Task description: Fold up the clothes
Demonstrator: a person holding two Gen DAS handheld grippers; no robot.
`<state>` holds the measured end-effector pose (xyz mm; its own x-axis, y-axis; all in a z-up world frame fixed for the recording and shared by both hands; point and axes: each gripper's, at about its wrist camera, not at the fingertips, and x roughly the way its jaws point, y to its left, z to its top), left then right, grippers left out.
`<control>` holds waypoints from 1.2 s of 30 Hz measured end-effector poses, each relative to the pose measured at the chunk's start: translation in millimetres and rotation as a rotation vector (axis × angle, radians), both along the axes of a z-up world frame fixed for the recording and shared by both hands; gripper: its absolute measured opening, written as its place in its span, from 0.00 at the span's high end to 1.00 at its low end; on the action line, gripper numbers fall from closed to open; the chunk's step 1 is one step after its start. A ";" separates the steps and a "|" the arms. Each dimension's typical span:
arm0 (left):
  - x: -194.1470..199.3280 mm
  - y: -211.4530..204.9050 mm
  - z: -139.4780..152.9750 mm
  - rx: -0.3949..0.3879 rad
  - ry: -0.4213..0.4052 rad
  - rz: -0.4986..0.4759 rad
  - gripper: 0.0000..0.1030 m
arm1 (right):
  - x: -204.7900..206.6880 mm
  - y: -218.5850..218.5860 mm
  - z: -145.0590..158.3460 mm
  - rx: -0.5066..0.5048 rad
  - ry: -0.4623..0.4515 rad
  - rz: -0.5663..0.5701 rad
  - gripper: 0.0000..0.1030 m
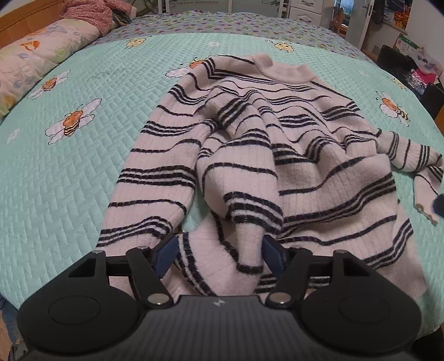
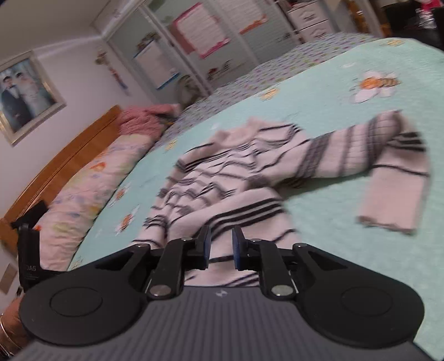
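Still smoothing the sweater (image 1: 277,144) out, left claw (image 1: 220,255) spread over its hem at bottom centre, right claw (image 2: 221,247) slightly apart and empty, so next grab a sleeve.

A bed fills most of both views, covered by a mint-green quilt (image 1: 69,172) printed with bees. At eleven o'clock in the left wrist view lies a floral pillow (image 1: 33,58) against a wooden headboard (image 2: 63,166). On the pale wall at nine o'clock in the right wrist view hangs a framed photograph (image 2: 25,94). White cupboards (image 2: 194,47) stand at twelve o'clock, beyond the bed, with white drawers (image 1: 305,11) nearby.
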<state>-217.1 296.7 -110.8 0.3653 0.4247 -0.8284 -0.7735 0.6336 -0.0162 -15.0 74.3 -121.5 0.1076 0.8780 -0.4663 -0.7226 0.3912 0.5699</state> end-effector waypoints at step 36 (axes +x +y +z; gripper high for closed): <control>-76.5 67.0 6.3 -0.158 -0.498 0.194 0.31 | 17.3 -2.5 -52.0 -0.017 0.248 -0.049 0.54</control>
